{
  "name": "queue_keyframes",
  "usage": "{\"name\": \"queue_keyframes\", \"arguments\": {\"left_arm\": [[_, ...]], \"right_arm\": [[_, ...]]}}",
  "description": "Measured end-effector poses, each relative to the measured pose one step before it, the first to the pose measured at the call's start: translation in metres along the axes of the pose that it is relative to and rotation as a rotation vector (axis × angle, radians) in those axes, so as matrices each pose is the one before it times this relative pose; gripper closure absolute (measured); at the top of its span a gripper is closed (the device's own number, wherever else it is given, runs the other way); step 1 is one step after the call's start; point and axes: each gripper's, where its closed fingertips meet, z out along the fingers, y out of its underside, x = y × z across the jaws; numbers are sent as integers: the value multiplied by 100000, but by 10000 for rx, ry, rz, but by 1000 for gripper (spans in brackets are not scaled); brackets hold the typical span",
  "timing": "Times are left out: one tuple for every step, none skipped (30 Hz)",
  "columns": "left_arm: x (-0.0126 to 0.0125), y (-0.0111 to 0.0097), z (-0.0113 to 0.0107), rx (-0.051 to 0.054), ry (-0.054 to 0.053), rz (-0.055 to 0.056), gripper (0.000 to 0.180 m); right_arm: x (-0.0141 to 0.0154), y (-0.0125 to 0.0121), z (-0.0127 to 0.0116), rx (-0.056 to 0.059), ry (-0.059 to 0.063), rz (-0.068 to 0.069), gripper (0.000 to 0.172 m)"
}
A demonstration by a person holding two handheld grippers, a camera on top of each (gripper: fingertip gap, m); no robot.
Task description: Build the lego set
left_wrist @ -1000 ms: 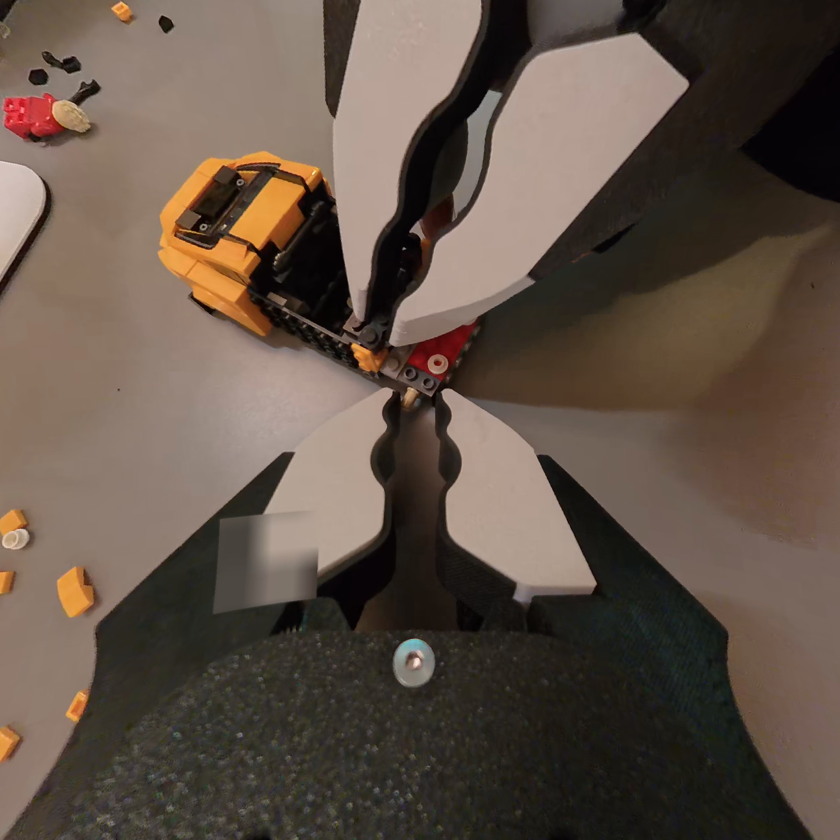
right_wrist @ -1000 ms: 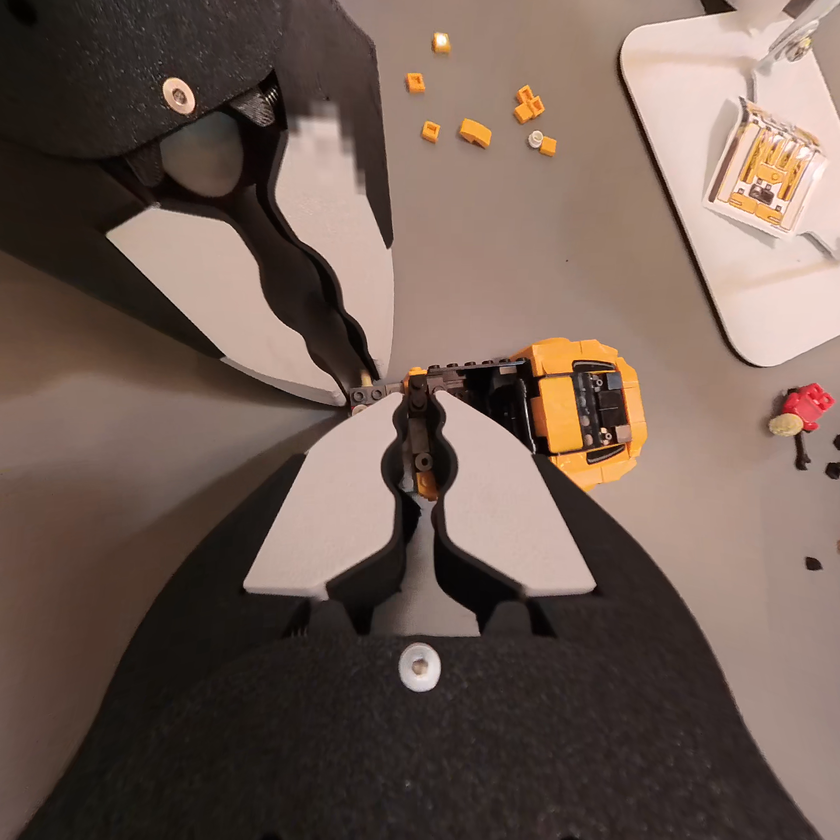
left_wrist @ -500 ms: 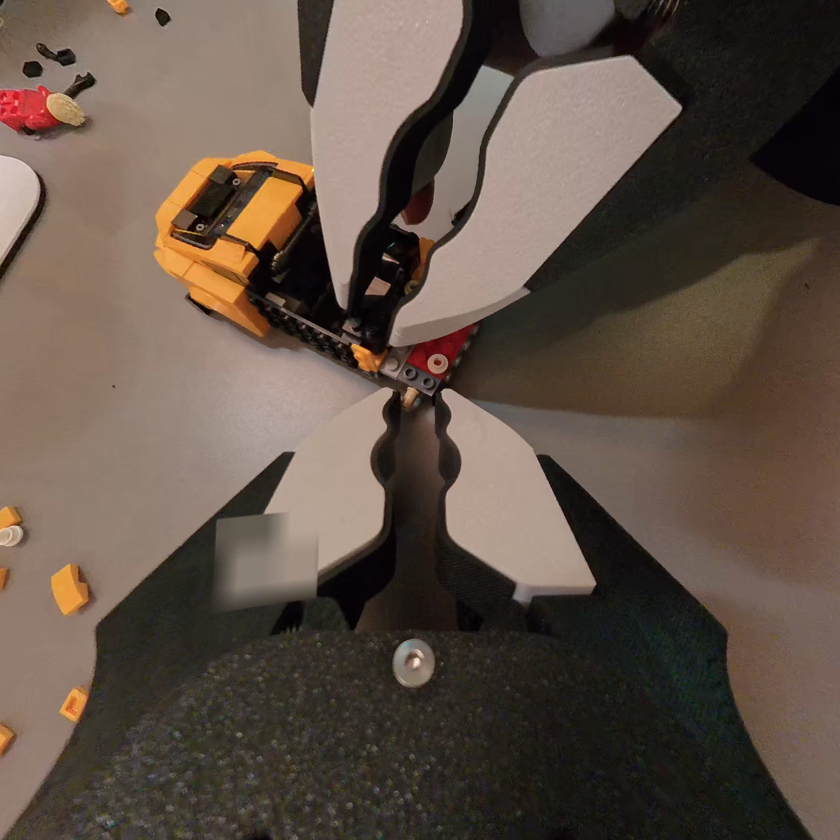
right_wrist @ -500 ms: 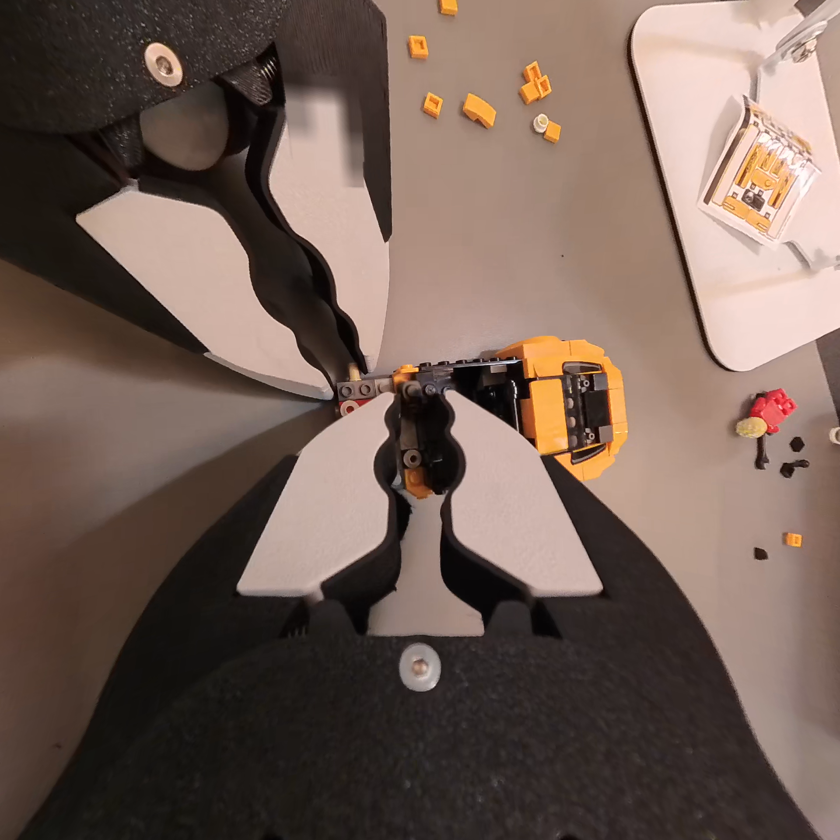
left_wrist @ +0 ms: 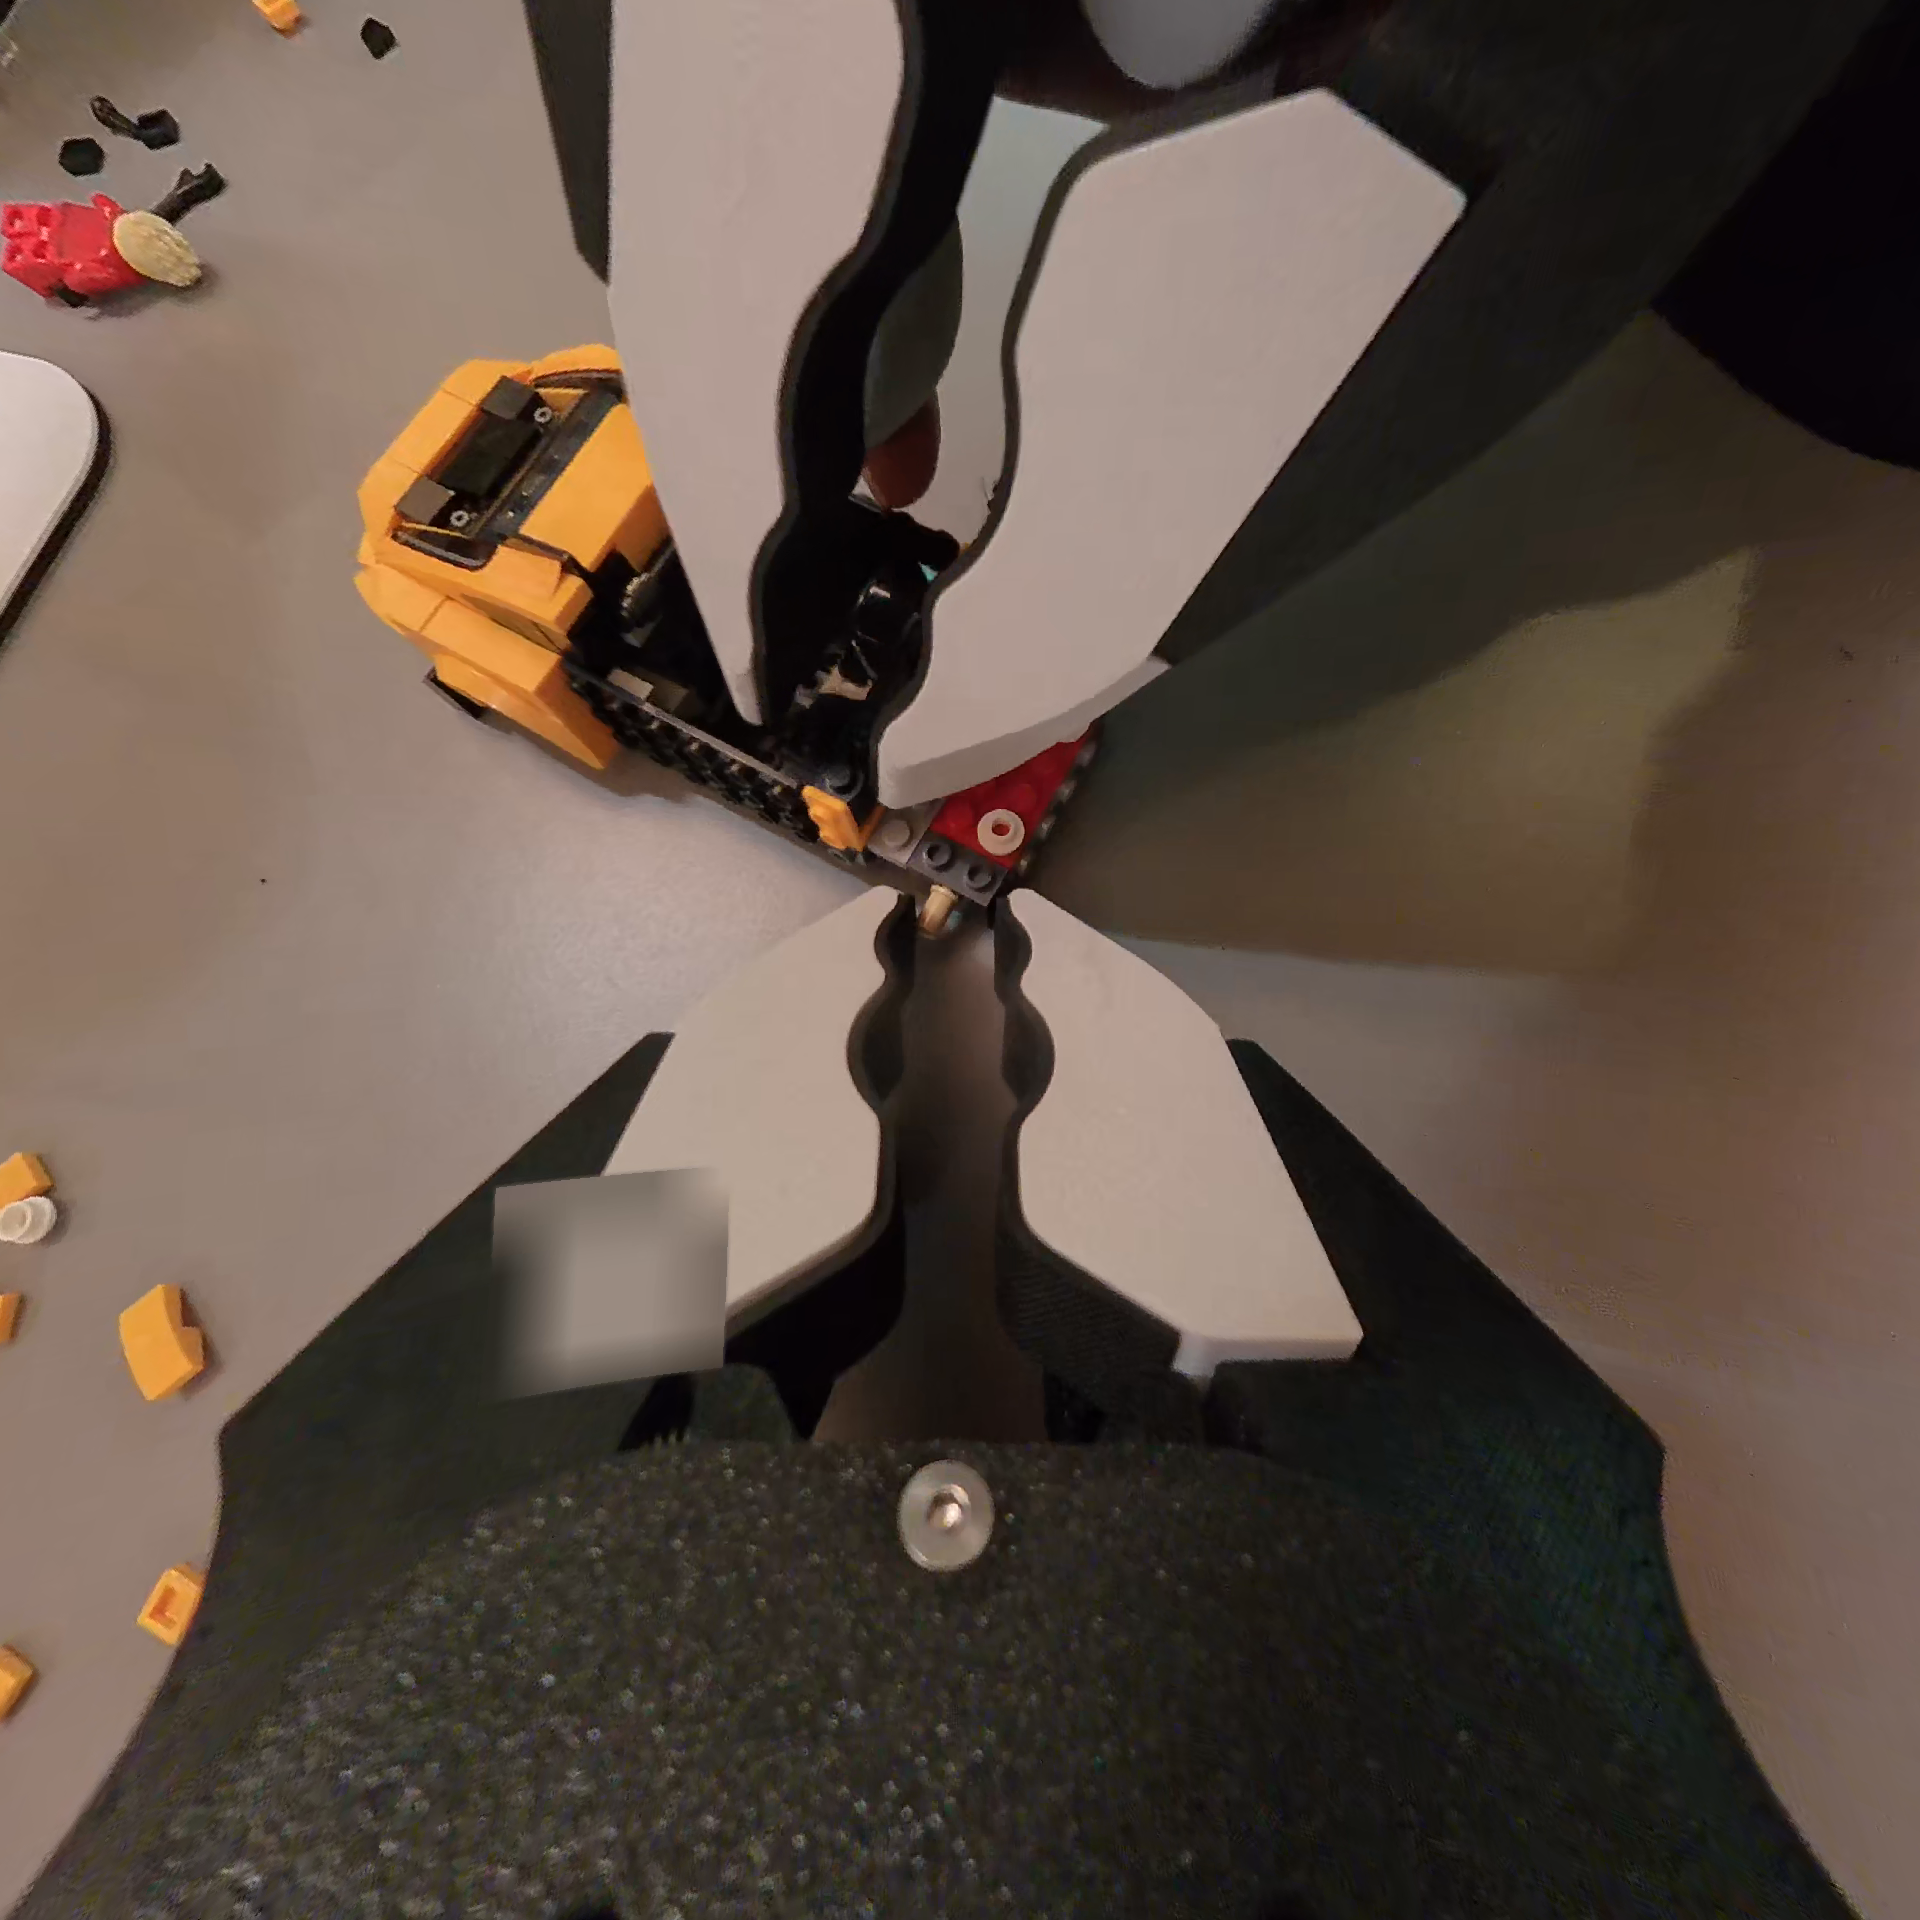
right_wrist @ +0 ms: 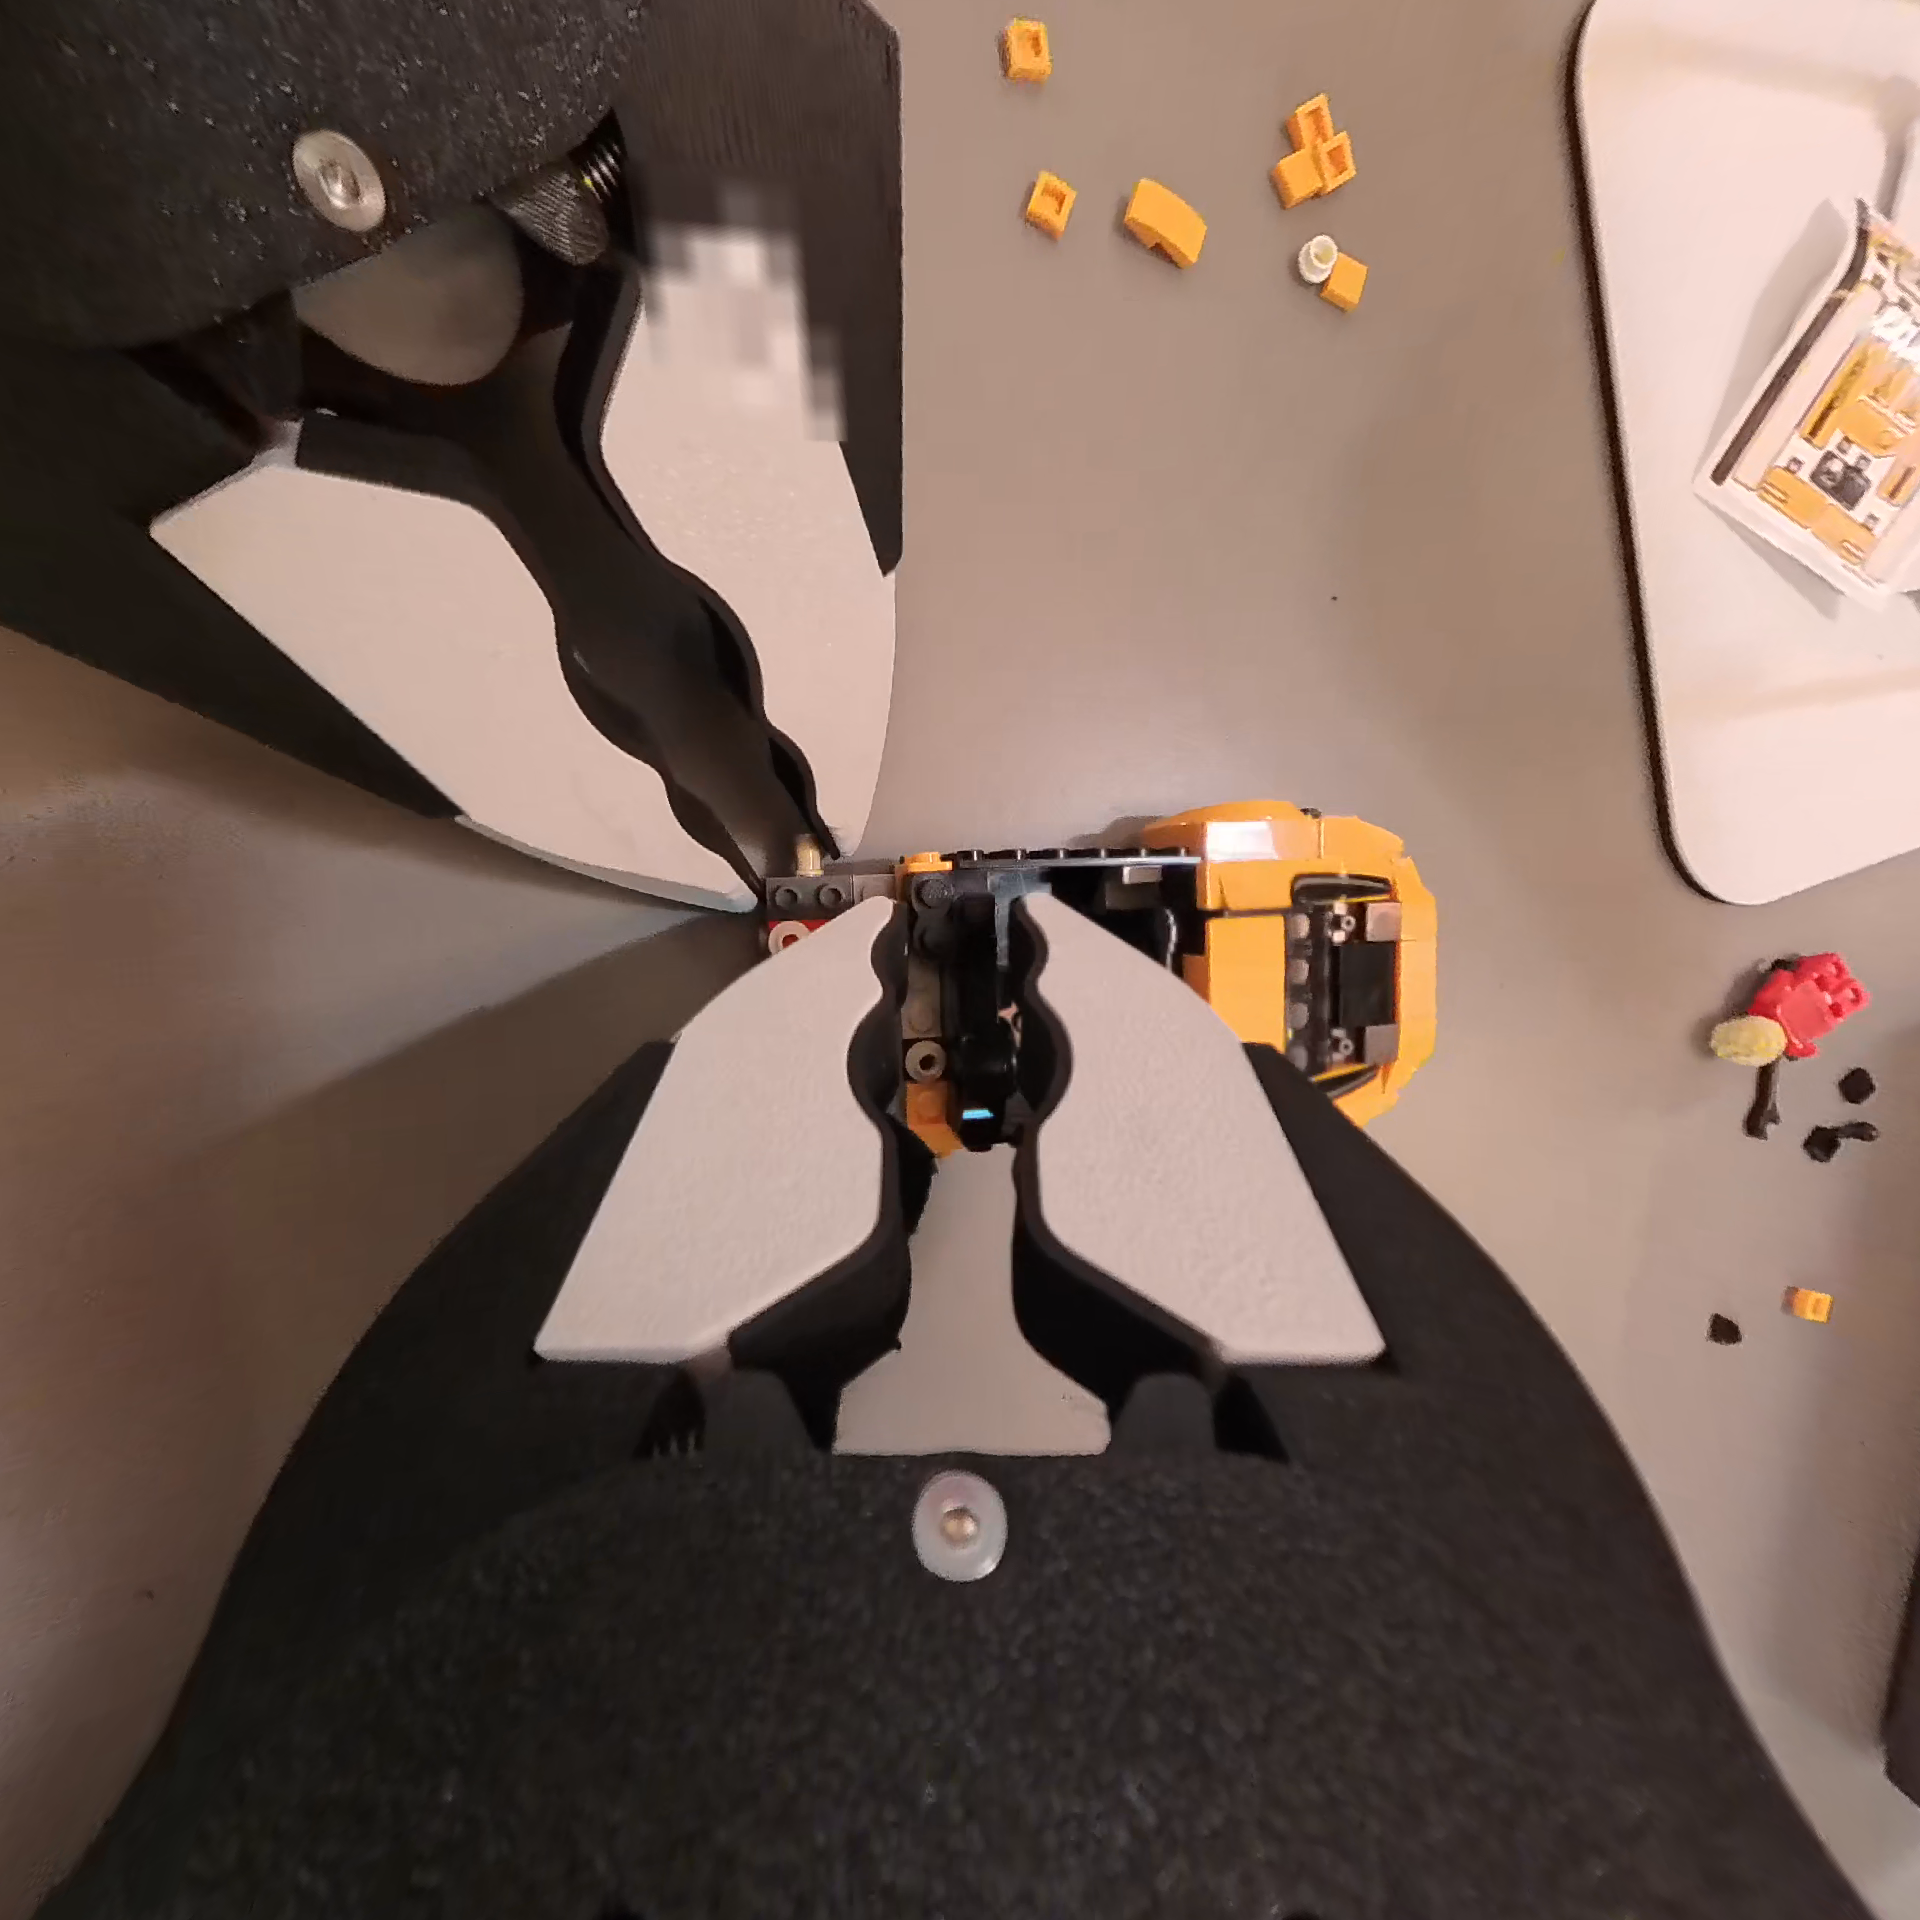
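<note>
An orange and black brick car (left_wrist: 499, 540) lies on the grey table, its dark chassis end with red plates toward me. My left gripper (left_wrist: 945, 909) is shut on that chassis end, and a tan pin (left_wrist: 935, 914) sits between its tips. It also shows in the right wrist view (right_wrist: 795, 868). My right gripper (right_wrist: 956, 909) reaches into the car's (right_wrist: 1247, 935) open middle. Its fingers stand apart on either side of a black piece (right_wrist: 977, 1049), with studs showing between the left pad and the piece. The left wrist view shows this gripper (left_wrist: 821, 727) from the front, open.
A white board (right_wrist: 1766, 623) with a printed leaflet (right_wrist: 1829, 416) lies at the right. Loose orange bricks (right_wrist: 1164, 223) are scattered beyond the car and at the left (left_wrist: 161, 1340). A red and cream brick figure (right_wrist: 1808, 1003) and small black bits (right_wrist: 1839, 1138) lie beside the board. My left and right fingertips are right by each other.
My right gripper's fingers have spread apart around the black piece they were closed on inside the car. My left gripper keeps its hold on the chassis end, and the car has barely moved.
</note>
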Motion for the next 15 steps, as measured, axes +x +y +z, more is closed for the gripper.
{"name": "queue_keyframes", "arguments": {"left_arm": [[-27, 9, -4, -5, -14, -6, 166], [-34, 11, -8, -1, -6, -11, 166], [-1, -1, 1, 2, 4, -11, 166], [-10, -1, -2, 6, 5, -5, 166], [0, 2, -4, 2, 3, -4, 166], [-6, 1, 0, 0, 3, -5, 166], [5, -2, 1, 2, 1, -4, 166], [4, 0, 0, 0, 2, -3, 166], [-8, 1, 0, 1, 2, -5, 166], [-2, -2, 1, 3, 4, -9, 166], [2, 1, 0, 1, 5, -12, 166], [-9, -4, 5, 1, 2, -14, 166], [-5, 0, 0, 1, 1, -12, 166], [-5, -4, 5, 0, -1, -5, 166], [0, 1, -1, -1, 0, -1, 166]], "right_arm": [[31, -19, 48, -90, -66, -71, 154], [8, -11, 50, -78, -84, -35, 154], [-8, 15, 29, -68, -78, -35, 154], [5, 28, 21, -58, -62, -28, 153], [-3, -1, 1, -20, -50, -9, 153], [1, 10, -2, -14, -46, 3, 153], [3, 5, -11, -13, -40, 14, 153], [-7, 2, -39, -3, -33, 1, 154], [10, -2, -67, 6, -28, 3, 153], [24, 19, -83, -2, -33, 14, 153], [11, 16, -84, -1, -35, 16, 154], [20, -1, -52, 12, -21, 25, 153], [14, 5, -47, 15, -15, 26, 154], [2, 19, -17, 5, -5, 11, 154], [2, 48, 7, -21, 2, -8, 153]]}}
